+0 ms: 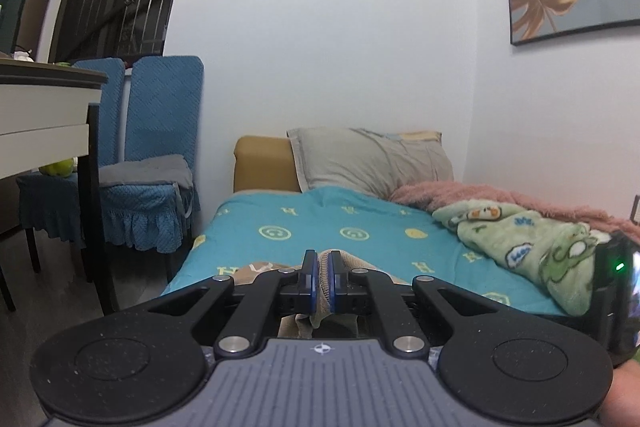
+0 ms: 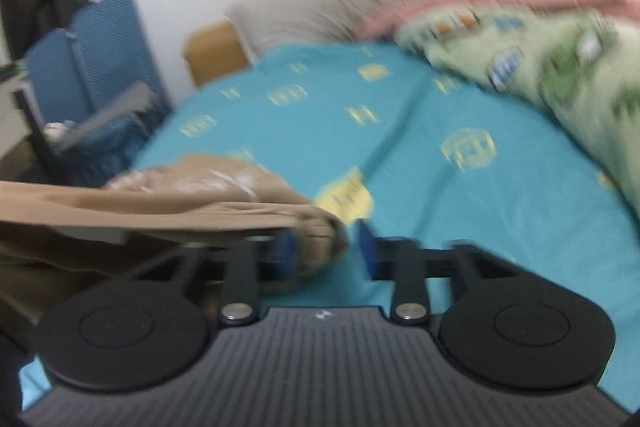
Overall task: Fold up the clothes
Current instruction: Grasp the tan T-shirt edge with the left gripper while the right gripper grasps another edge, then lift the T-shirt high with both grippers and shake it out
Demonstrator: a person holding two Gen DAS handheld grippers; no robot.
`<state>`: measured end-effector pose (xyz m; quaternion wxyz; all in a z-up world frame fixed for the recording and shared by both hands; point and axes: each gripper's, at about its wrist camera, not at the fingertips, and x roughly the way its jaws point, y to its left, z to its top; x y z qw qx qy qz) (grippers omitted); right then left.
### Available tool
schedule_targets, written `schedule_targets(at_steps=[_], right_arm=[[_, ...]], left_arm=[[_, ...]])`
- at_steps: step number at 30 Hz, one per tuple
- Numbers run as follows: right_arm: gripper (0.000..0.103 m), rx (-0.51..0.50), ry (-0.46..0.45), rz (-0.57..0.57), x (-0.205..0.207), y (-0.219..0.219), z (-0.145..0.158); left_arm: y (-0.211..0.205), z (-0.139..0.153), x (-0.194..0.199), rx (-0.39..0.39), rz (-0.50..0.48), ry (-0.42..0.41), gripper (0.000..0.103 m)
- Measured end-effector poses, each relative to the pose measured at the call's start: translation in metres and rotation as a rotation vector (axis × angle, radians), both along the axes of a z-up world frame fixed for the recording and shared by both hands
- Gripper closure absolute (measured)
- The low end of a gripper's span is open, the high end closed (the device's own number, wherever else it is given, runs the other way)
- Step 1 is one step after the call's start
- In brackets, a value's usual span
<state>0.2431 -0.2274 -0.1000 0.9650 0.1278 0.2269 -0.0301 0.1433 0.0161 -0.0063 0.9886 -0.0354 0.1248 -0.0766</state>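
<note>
Left gripper [image 1: 321, 267]: its 2 blue fingers [image 1: 309, 269] are pressed together on a ribbed edge of the tan garment [image 1: 326, 287], which is pinched between them and hangs down below the fingers. Beyond them lies the turquoise bedsheet [image 1: 320, 223].

Right gripper [image 2: 326, 247]: view is motion-blurred. The 2 blue pads stand apart with a gap between them. A bunched end of the tan garment [image 2: 224, 203] sits against the left pad [image 2: 282, 251] and partly in the gap; the right pad is clear of the cloth, so nothing is clamped. The rest of the garment stretches off to the left, lifted above the sheet.

Far end of bed: grey pillow [image 1: 372, 159]. Right side: green cartoon blanket [image 1: 532, 247] over a pink fleece [image 1: 500, 197]. Left of bed: blue-covered chairs [image 1: 160, 147].
</note>
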Motion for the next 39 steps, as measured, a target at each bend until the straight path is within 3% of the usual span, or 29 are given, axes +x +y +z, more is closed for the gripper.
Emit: schedule_targets(at_steps=[2, 7, 12, 18, 20, 22, 29, 35, 39], right_arm=[[0.096, 0.012, -0.065, 0.008, -0.013, -0.001, 0.018], [0.096, 0.049, -0.197, 0.027, -0.052, -0.005, 0.06], [0.096, 0.054, -0.194, 0.053, -0.059, -0.006, 0.067], [0.096, 0.065, -0.132, 0.066, -0.051, -0.002, 0.059], [0.096, 0.064, -0.122, 0.07, -0.049, -0.001, 0.056], [0.096, 0.071, -0.117, 0.072, -0.047, 0.0, 0.055], [0.096, 0.097, -0.119, 0.074, -0.046, -0.002, 0.054], [0.096, 0.129, -0.123, 0.061, -0.046, -0.007, 0.055], [0.096, 0.146, -0.127, 0.052, -0.047, -0.01, 0.057]], left_arm=[[0.005, 0.004, -0.004, -0.018, 0.007, -0.006, 0.098], [0.013, 0.005, -0.006, -0.034, 0.011, 0.029, 0.097], [0.016, -0.003, 0.003, -0.014, 0.001, 0.126, 0.096], [0.004, -0.039, 0.025, 0.089, -0.042, 0.305, 0.089], [-0.001, -0.049, 0.027, 0.121, -0.071, 0.341, 0.08], [-0.009, -0.058, 0.028, 0.171, -0.1, 0.361, 0.062], [-0.046, -0.087, 0.025, 0.371, -0.171, 0.372, 0.052], [-0.073, -0.103, 0.015, 0.55, -0.197, 0.293, 0.04], [-0.087, -0.11, 0.007, 0.611, -0.246, 0.233, 0.035]])
